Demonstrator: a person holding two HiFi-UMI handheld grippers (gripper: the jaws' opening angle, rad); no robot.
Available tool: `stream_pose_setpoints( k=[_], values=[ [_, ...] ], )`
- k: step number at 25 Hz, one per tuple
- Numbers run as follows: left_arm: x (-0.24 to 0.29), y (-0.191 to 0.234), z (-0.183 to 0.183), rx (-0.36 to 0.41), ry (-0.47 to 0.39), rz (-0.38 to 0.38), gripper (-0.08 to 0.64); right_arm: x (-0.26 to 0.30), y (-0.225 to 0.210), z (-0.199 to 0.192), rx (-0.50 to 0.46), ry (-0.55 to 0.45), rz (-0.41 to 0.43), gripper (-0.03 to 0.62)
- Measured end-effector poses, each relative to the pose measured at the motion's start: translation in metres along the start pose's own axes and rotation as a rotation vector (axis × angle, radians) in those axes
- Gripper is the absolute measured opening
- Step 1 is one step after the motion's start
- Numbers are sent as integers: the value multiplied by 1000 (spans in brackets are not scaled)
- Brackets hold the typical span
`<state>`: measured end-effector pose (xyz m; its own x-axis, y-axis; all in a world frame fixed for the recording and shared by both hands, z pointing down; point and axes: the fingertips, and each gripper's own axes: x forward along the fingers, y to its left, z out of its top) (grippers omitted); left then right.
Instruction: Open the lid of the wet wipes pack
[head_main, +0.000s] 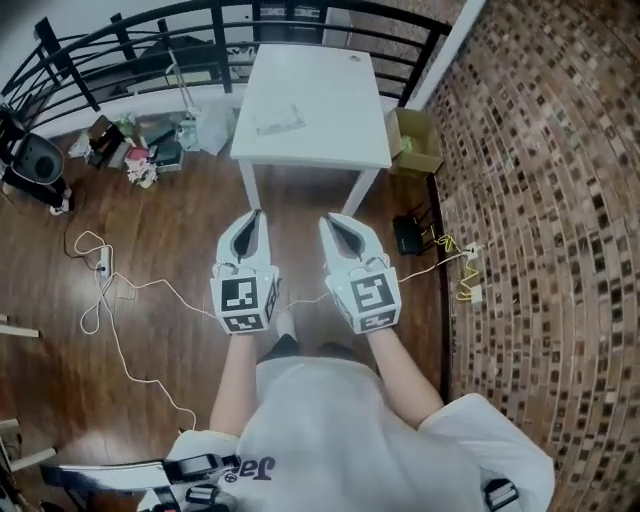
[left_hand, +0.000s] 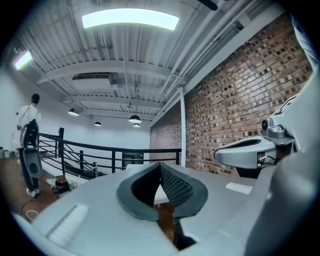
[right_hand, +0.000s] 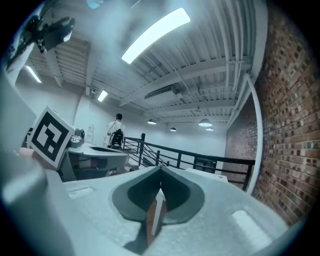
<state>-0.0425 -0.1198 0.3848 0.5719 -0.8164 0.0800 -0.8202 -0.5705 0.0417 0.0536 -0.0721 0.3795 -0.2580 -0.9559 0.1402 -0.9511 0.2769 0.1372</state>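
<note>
The wet wipes pack (head_main: 278, 119) lies flat on the small white table (head_main: 340, 140), a pale packet near the table's middle. Both grippers hang in the air over the wooden floor, short of the table's near edge and pointing toward it. My left gripper (head_main: 257, 214) is shut, its dark pads meeting at the tip (left_hand: 160, 164) with nothing between them. My right gripper (head_main: 331, 219) is also shut and holds nothing (right_hand: 160, 169). Beyond the jaws only a sliver of the table (right_hand: 212, 175) shows in the right gripper view. The pack is not visible in either gripper view.
A black railing (head_main: 130, 40) runs behind the table. Bags and clutter (head_main: 150, 150) sit left of it, and a cardboard box (head_main: 415, 140) stands at its right. Cables (head_main: 110, 290) trail across the floor. A brick wall (head_main: 540, 200) rises on the right. A person (left_hand: 29, 140) stands far off.
</note>
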Motion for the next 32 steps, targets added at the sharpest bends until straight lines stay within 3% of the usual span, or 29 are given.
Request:
stream_pose_setpoints(
  k=[2,4,7,10,13,18,22,25,29,32],
  values=[
    [33,36,12,-16,-18,30,17,47,-6,7,13,-15,10,-14],
    [63,64,13,-60,-21,65,17,87,-9,-2,94,36,37,-14],
    [99,79,-4,-65,25,73,17,130,-9,-31,192,105,111,-14],
    [150,95,-21,-69,61,90,17,185,-33,-48,192,122,150,-14],
    [214,117,-22,-42,60,102,17,253,-79,-40,173,82,159,-14],
    [332,164,15,20,31,136,17,359,-170,-1,116,12,146,-14],
    [401,193,31,-15,42,180,17,427,-220,13,65,13,179,-14],
    [435,211,-12,-26,120,201,17,463,-229,-14,21,53,220,-14],
    [456,215,-98,-77,343,177,17,492,-220,-72,48,187,272,-14],
    [467,223,-160,-112,486,141,17,505,-205,-97,11,267,320,-14]
  ],
)
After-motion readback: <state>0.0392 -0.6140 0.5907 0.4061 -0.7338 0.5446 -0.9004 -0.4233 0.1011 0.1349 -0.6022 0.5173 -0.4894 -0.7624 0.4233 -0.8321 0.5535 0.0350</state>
